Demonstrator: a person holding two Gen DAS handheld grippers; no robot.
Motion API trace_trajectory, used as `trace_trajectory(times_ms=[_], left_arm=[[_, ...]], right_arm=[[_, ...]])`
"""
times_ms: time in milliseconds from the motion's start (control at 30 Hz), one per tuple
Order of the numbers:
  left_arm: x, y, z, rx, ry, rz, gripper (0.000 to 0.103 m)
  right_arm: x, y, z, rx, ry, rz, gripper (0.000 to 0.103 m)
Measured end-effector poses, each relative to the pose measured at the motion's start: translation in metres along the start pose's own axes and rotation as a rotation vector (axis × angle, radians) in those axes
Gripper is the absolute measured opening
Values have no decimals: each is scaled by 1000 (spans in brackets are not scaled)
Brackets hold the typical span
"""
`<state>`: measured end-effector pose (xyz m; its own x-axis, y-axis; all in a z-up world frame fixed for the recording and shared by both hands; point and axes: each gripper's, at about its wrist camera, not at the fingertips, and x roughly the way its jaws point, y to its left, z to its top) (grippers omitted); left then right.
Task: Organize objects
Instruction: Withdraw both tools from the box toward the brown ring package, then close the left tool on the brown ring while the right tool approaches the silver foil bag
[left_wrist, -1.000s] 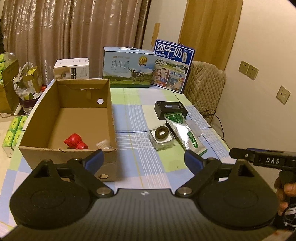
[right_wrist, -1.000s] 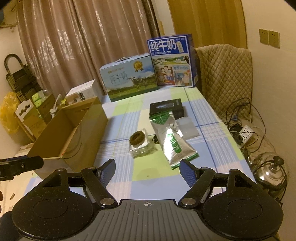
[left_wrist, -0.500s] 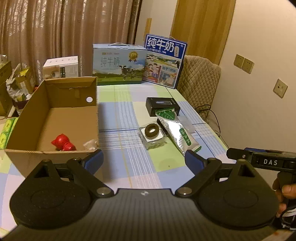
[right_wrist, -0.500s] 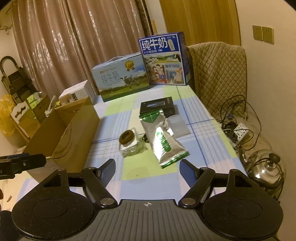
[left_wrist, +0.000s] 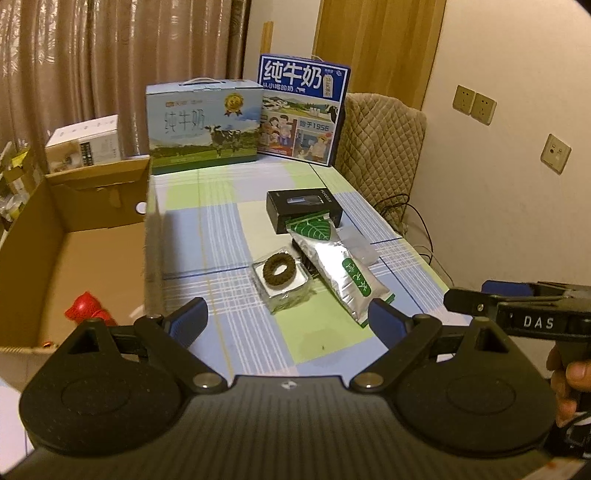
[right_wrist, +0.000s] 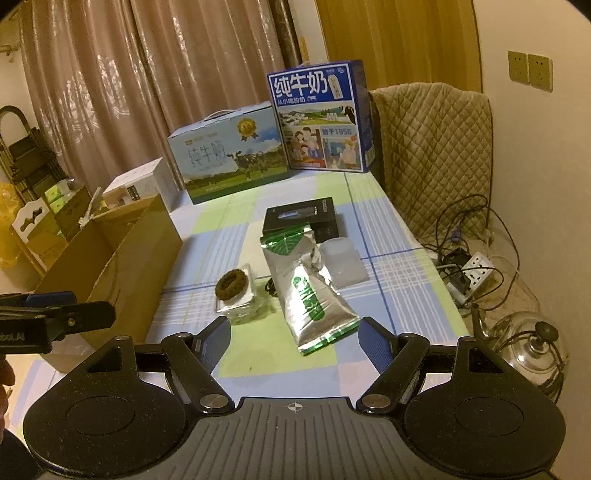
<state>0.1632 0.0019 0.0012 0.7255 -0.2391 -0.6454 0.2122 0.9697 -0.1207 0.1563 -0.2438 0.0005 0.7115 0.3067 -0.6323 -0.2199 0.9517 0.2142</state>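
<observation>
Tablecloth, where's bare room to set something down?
Free: the strip of tablecloth between the cardboard box and the ring packet, and the near patch ahead of both grippers. Crowded: the ring packet, silver pouch and black box cluster mid-table.

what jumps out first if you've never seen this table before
Two big milk cartons stand at the far end of the checked tablecloth: a pale blue one and a dark blue one to its right. Mid-table lies a silver and green foil pouch, its top resting against a black box, with a brown ring in a clear packet to its left. An open cardboard box at the left holds a red object.
</observation>
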Motion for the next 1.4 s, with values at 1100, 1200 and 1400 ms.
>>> trace_trajectory(times_ms=[1100,1200,1400], left_arm=[[149,-6,30,64,113,25,46],[168,-5,30,73,132,19,46],[202,-2,29,75,179,20,46]], right_arm=[[132,-29,17,-106,60,26,73],[142,-29,15,-129,78,23,73],[156,-32,14,-158,107,21,73]])
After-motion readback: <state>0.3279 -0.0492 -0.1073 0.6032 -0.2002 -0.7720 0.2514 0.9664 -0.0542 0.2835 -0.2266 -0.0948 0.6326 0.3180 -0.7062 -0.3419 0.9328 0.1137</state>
